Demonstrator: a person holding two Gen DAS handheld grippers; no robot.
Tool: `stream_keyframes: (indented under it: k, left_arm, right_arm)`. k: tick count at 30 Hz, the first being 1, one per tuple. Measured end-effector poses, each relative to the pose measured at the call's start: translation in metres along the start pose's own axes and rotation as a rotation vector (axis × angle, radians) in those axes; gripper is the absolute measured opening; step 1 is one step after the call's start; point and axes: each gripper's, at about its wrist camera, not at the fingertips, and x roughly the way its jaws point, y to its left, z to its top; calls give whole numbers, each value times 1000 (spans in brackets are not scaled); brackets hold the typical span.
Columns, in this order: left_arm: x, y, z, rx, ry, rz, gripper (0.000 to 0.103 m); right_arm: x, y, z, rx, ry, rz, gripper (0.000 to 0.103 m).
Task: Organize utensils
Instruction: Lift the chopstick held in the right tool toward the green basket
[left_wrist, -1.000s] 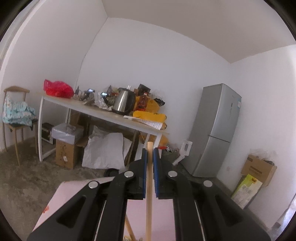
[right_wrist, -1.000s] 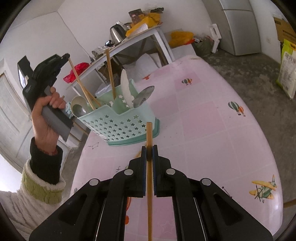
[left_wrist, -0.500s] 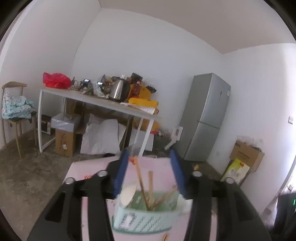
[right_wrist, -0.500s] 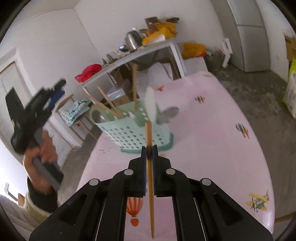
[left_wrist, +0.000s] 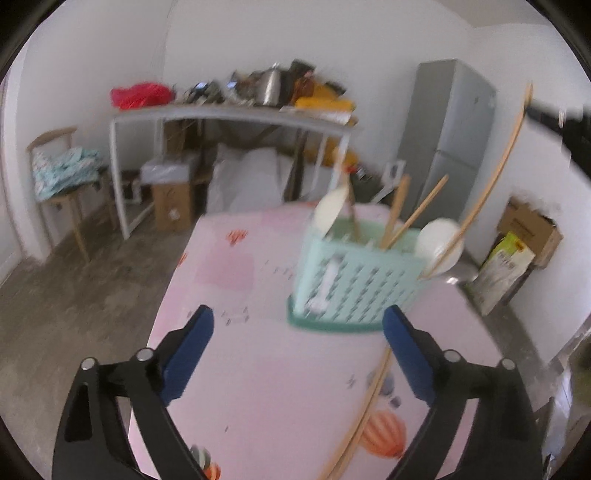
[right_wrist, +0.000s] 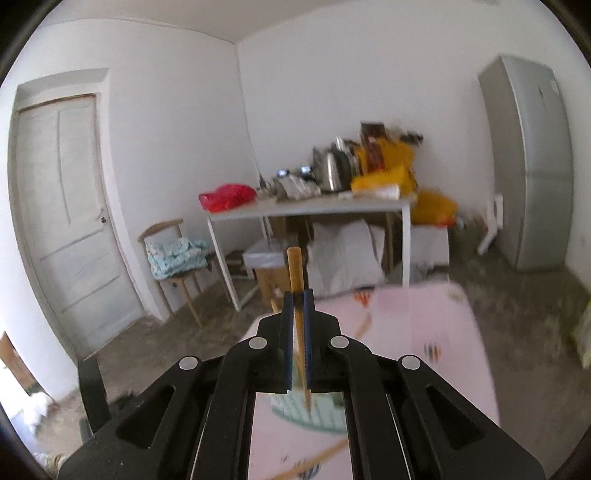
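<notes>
With several utensils already standing in the basket (left_wrist: 354, 280), the right gripper (right_wrist: 297, 325) is clamping a chopstick (right_wrist: 295, 273) above it, the left gripper (left_wrist: 297, 332) is gaping empty, and another stick (left_wrist: 365, 402) is lying on the table (left_wrist: 258, 369).

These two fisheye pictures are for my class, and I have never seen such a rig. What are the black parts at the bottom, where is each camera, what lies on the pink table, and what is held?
No robot here: a person holds one pair of hand-operated tongs in each hand. A camera sits on each pair and looks forward along its two blue-padded fingers, so the black parts are the tongs themselves.

The left view shows the left tongs wide open and holding nothing. Beyond them, on the pink table, stands a green basket with chopsticks and white spoons in it. One loose chopstick lies on the table.

The right view shows the right tongs shut on a chopstick above the basket. The same stick reaches the basket's edge in the left view.
</notes>
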Motion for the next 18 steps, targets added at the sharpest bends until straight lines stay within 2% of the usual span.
stream_keyframes:
  k: [1, 7, 13, 15, 18]
  left_arm:
    - [2, 2, -5, -9, 13, 10, 94]
    - [15, 8, -18, -22, 67, 54, 96]
    - [24, 18, -27, -31, 95, 71, 96]
    - [27, 25, -31, -39, 113, 82, 96]
    - [30, 32, -38, -46, 132, 89, 96]
  right_arm:
    - [4, 3, 6, -18, -11, -1, 0]
    - [26, 9, 14, -56, -19, -13, 0]
    - [17, 3, 2, -14, 16, -20, 0]
    - [12, -3, -17, 3, 60, -49, 2]
    - [20, -22, -71, 98, 252, 2, 8]
